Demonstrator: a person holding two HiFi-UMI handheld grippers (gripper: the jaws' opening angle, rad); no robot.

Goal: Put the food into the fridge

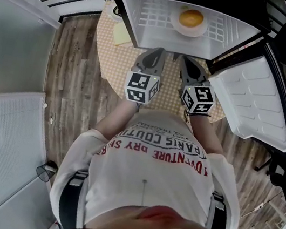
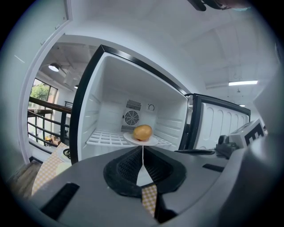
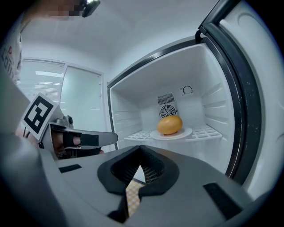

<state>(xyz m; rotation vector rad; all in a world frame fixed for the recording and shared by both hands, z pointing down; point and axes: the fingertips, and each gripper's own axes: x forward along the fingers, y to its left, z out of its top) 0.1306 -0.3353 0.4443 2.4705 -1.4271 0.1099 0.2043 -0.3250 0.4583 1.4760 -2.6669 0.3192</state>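
Presently noted, before the open black-framed white fridge: left gripper closed, empty; right gripper beside it, likewise closed on nothing. Inside fridge, on wire shelf: round orange-yellow food on white round plate. Risk judged: white fridge door, at fridge's right, swung shut onto grippers.

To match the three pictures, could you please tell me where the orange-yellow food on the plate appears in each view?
Head view: orange-yellow food at top centre, inside the open fridge.
Left gripper view: near the picture's centre, deep in the fridge.
Right gripper view: right of centre, on the wire shelf.
Shared landmark: the white plate under the food, seen in all three views.
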